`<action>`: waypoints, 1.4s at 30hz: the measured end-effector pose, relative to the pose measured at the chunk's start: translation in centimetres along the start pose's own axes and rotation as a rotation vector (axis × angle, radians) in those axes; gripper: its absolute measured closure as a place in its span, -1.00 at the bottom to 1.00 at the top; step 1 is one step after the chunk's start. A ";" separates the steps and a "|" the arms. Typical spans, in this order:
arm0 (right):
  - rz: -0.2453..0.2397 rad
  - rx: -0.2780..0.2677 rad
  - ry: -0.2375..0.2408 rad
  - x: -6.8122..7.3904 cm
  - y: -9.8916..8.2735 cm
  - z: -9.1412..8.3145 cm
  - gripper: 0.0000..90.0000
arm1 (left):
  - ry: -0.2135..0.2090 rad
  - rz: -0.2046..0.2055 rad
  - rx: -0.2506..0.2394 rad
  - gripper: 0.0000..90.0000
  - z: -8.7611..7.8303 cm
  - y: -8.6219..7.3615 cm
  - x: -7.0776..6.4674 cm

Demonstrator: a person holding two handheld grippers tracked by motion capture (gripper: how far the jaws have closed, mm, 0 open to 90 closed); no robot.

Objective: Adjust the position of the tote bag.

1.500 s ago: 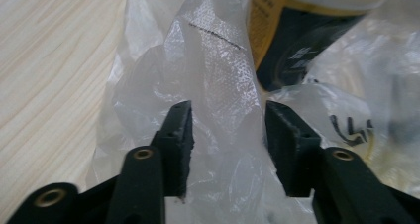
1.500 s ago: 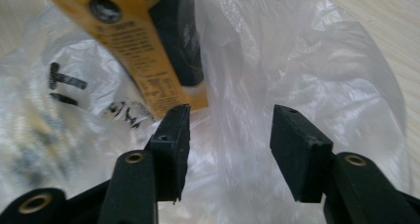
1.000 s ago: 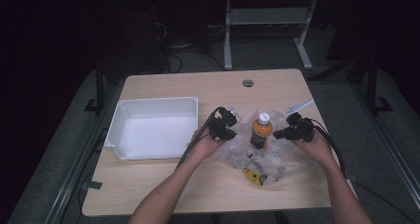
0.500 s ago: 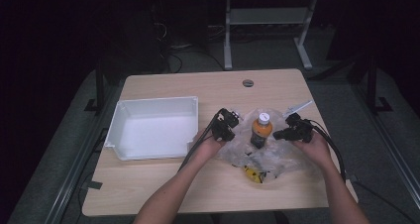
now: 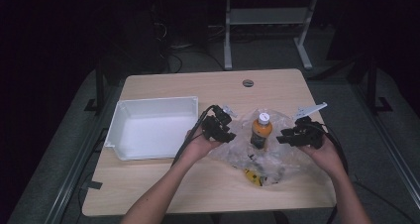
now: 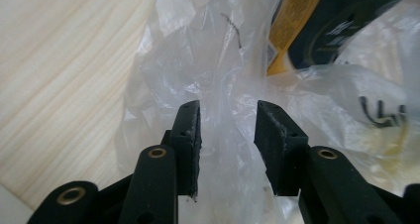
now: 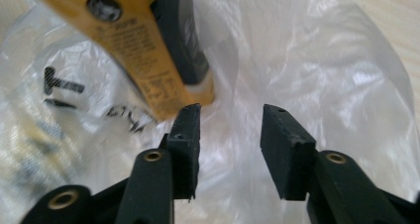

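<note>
white tray (image 5: pixel 148 130) on wooden table (image 5: pixel 163 184)

On the light wooden table (image 5: pixel 163 184), I saw the white plastic bin (image 5: pixel 151 127) left of the crumpled clear plastic bag (image 5: pixel 277 149), with the orange-labelled bottle (image 5: pixel 260 131) standing in it.

Both forearms reach in from below. Left gripper (image 5: pixel 227 126) and right gripper (image 5: pixel 286 136) face each other; fingers (image 6: pixel 188 135) just opened, gripping nothing.
</note>
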State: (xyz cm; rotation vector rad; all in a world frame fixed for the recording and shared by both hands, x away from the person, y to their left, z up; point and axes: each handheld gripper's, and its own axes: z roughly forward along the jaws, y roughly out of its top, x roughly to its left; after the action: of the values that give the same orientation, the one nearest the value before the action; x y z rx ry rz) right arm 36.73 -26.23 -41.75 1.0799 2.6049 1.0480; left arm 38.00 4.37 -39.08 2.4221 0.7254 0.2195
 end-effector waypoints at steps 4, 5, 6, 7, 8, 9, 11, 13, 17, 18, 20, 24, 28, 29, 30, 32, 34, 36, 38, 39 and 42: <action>0.021 -0.028 -0.013 0.6 -0.6 -1.1 0.24 | -0.028 0.010 -0.037 0.34 -1.0 0.0 0.0; 0.019 -0.028 -0.017 0.7 -0.7 -1.2 0.24 | -0.033 0.016 -0.041 0.33 -1.3 0.0 0.0; 0.020 -0.032 -0.020 0.8 -0.9 -1.4 0.23 | -0.037 0.016 -0.044 0.32 -1.4 0.0 -0.1; 0.019 -0.037 -0.021 0.9 -1.1 -1.6 0.20 | -0.043 0.026 -0.041 0.31 -1.6 0.1 -0.1; 0.027 -0.040 -0.022 1.0 -1.3 -1.8 0.19 | -0.047 0.031 -0.044 0.30 -1.8 0.2 -0.2; 0.021 -0.050 -0.028 1.2 -1.5 -2.0 0.17 | -0.051 0.035 -0.049 0.29 -1.9 0.2 -0.3; 0.032 -0.053 -0.025 1.4 -1.9 -2.3 0.13 | -0.065 0.044 -0.052 0.28 -2.2 0.4 -0.4; 0.035 -0.051 -0.030 1.7 -2.3 -2.5 0.11 | -0.071 0.057 -0.055 0.26 -2.4 0.6 -0.6; 0.048 -0.055 -0.030 2.1 -3.1 -2.9 0.05 | -0.088 0.077 -0.069 0.24 -2.6 0.9 -1.2; 0.053 -0.057 -0.029 2.3 -3.4 -3.0 0.03 | -0.093 0.076 -0.071 0.22 -2.7 1.0 -1.4; 0.052 -0.060 -0.030 2.4 -3.8 -3.1 -0.01 | -0.097 0.096 -0.062 0.19 -2.8 1.2 -1.5; 0.059 -0.068 -0.039 2.6 -4.4 -3.6 -0.09 | -0.117 0.119 -0.074 0.11 -3.3 1.9 -1.9; 0.056 -0.096 -0.044 2.6 -4.7 -4.2 -0.13 | -0.128 0.141 -0.084 0.08 -3.8 2.8 -2.1; 0.054 -0.104 -0.046 2.5 -4.8 -4.4 -0.14 | -0.131 0.146 -0.086 0.07 -3.8 3.0 -2.1; 0.057 -0.107 -0.045 2.5 -4.8 -4.4 -0.15 | -0.136 0.145 -0.089 0.07 -3.9 3.2 -2.2; 0.058 -0.106 -0.050 2.5 -4.8 -4.4 -0.17 | -0.138 0.153 -0.091 0.05 -4.0 3.6 -2.3; 0.057 -0.106 -0.049 2.4 -4.8 -4.4 -0.18 | -0.149 0.163 -0.101 0.04 -4.1 4.2 -2.4; 0.054 -0.105 -0.048 2.5 -4.8 -4.4 -0.19 | -0.158 0.171 -0.100 0.02 -4.2 4.7 -2.5; 0.055 -0.106 -0.050 2.5 -4.8 -4.4 -0.20 | -0.160 0.182 -0.101 0.01 -4.2 5.3 -2.6; 0.053 -0.104 -0.052 2.5 -4.8 -4.4 -0.20 | -0.162 0.184 -0.102 0.01 -4.2 5.4 -2.7; 0.059 -0.115 -0.050 2.5 -4.9 -4.6 -0.22 | -0.175 0.192 -0.104 0.01 -4.0 6.2 -2.9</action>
State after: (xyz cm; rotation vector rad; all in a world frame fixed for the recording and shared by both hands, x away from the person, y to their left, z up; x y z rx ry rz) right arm 30.42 -29.61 -41.18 1.1463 2.4554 1.1523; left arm 37.07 0.62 -32.17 2.3749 0.3944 0.1158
